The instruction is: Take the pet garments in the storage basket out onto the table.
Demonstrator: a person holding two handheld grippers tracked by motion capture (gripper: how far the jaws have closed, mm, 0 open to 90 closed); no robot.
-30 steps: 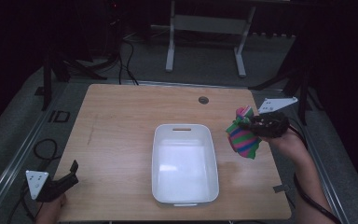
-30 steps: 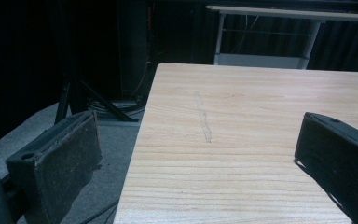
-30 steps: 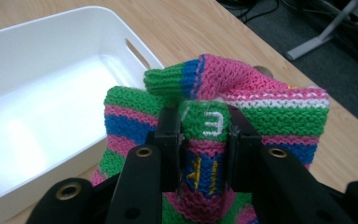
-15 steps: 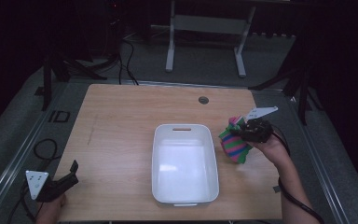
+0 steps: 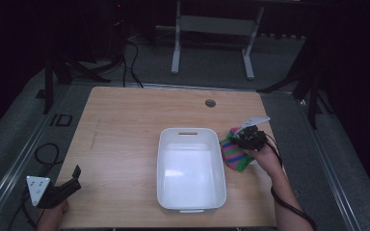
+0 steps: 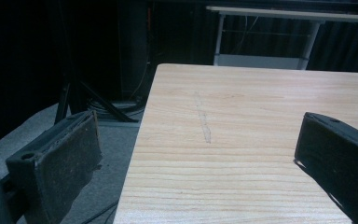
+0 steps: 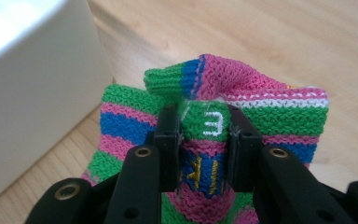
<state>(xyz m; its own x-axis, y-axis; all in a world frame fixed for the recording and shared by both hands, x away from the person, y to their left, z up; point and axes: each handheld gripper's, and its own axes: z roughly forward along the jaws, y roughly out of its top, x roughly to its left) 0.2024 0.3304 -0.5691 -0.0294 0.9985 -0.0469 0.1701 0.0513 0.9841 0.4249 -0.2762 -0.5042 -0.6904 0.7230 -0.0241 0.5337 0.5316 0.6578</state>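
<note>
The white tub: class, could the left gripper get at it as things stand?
Probably yes. The left gripper sits at the table's near left corner with its jaws open and nothing in them, and bare wood lies between it and the white tub. The right gripper holds a striped knit cloth beyond the tub.

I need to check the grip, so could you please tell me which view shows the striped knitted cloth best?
The right gripper view: the striped knitted cloth sits close up, pinched between the jaws. The high view shows it small, beside the white tub.

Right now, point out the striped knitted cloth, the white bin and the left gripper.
striped knitted cloth (image 7: 279, 116), right gripper view, green band
white bin (image 5: 191, 132), high view, far rim
left gripper (image 5: 77, 174), high view, between the jaws
</note>
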